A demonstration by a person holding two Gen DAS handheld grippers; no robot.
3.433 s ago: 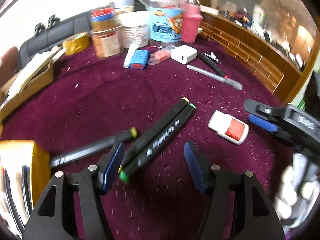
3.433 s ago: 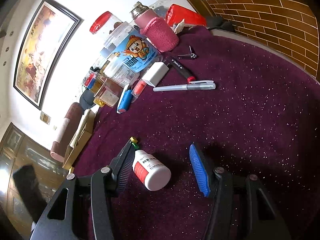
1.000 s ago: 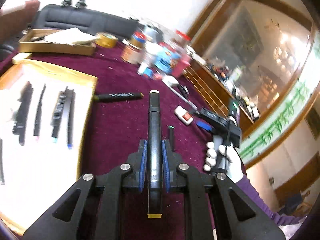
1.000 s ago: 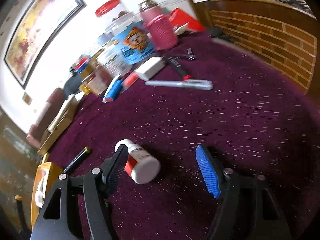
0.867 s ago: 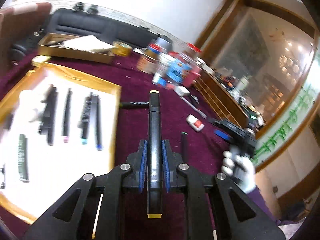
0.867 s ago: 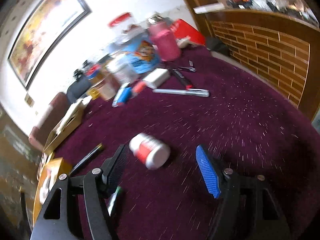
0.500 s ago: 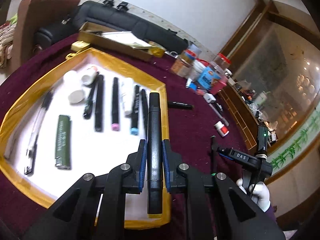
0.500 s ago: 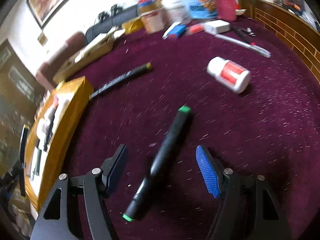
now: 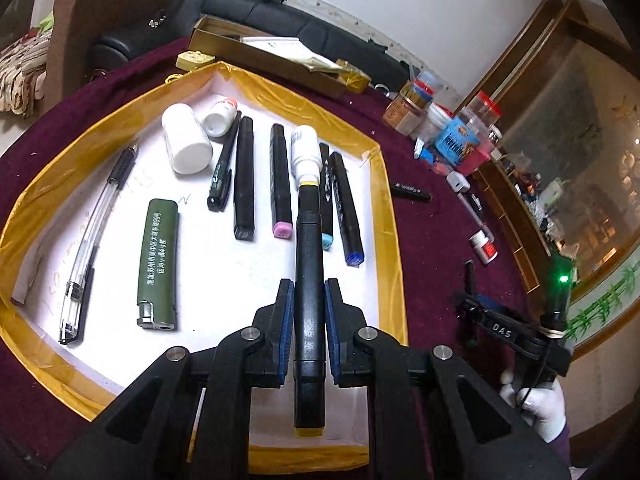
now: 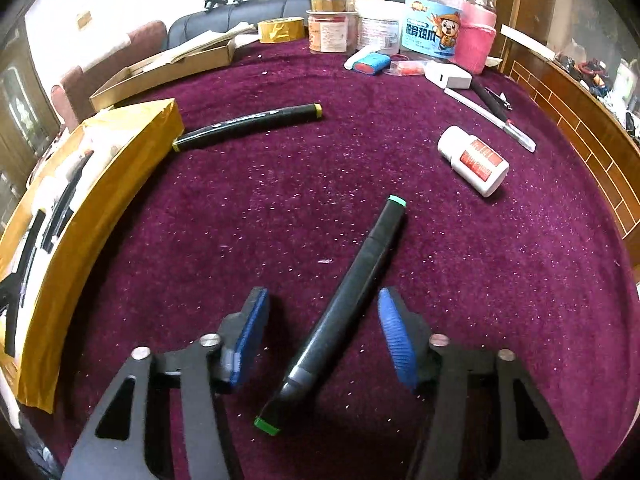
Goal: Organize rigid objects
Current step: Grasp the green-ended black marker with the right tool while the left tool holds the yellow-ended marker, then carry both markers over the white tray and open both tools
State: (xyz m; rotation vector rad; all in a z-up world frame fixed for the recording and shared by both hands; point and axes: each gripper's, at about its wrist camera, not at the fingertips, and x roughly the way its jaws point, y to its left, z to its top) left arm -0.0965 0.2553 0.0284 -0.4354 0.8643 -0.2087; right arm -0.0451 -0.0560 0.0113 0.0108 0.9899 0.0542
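Fingers of the left gripper (image 9: 308, 326) were pinched on a black yellow-capped marker (image 9: 309, 280), held above the near right part of the yellow-rimmed tray (image 9: 390, 216); those of the right gripper (image 10: 320, 332) stood apart, having just been closing, around a green-capped marker (image 10: 348, 300) that lay on the maroon cloth (image 10: 248, 216), the pads not yet pressing it. The step in hand appeared to be twofold: delivery of one marker to the tray and pick-up of the next. The next move would call for lowering the held marker into the free strip to the right of the blue-tipped marker (image 9: 347, 208), parallel to the row, before release; the right jaws would need to shut squarely on the barrel, which lay slanted between them. The left wrist view showed the tray's contents: two white bottles (image 9: 186, 140), a clear pen (image 9: 96, 236), a green lighter (image 9: 158, 256) and the marker row, with the right gripper and a gloved hand (image 9: 536, 404) at far right. The right wrist view alone showed what remained on the cloth: a second yellow-capped marker (image 10: 248, 124) touching the tray's outer wall, and a red-labelled bottle (image 10: 474, 160) on its side further right.
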